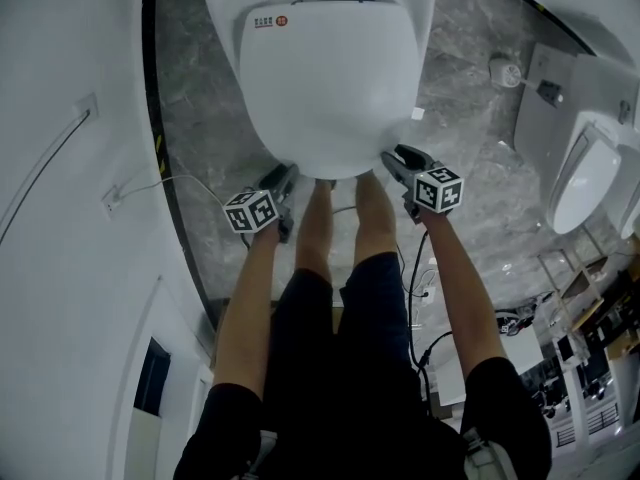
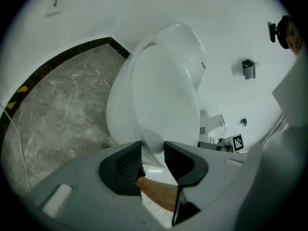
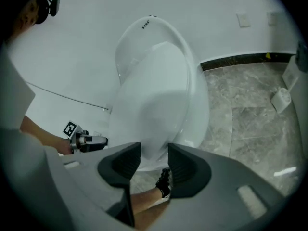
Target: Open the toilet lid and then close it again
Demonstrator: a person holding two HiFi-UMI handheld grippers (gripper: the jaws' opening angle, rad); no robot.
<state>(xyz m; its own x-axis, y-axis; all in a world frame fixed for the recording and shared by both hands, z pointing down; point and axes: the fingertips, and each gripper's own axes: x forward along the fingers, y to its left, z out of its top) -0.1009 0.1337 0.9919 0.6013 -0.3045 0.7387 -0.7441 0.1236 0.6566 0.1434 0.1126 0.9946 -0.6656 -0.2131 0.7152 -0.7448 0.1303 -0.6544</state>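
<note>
Two grippers: one at each front corner of the toilet lid (image 1: 328, 88), both pointing down and forward at its rim.
Left gripper (image 2: 153, 150): jaws apart with a clear gap. The lid's front edge shows in the gap, the pads are not pressing on it, nothing is held.
Right gripper (image 3: 154, 153): jaws apart, a little wider than the left pair. The lid's rounded front shows between them and the pads are not closed on it. Empty.
Lid: white, domed, lying down flat over the bowl, closed. A small red round sticker (image 1: 281, 20) sits near the hinge end.
Contact: cannot tell from any view whether either fingertip touches the rim.
Marker cubes: left one (image 1: 250, 210) and right one (image 1: 438, 189) both face up in the head view, just off the front of the toilet.
Person: stands right at the front of the toilet, bare legs (image 1: 340, 218) between the two grippers, black shoe (image 3: 164, 182) under the rim.
Floor (image 1: 205, 118): grey marble tile with a dark border along the white wall (image 1: 60, 118).
Cable (image 1: 150, 186): thin, white, runs from a wall plate toward the left gripper.
Urinal (image 1: 580, 173): white, well apart on the right.
</note>
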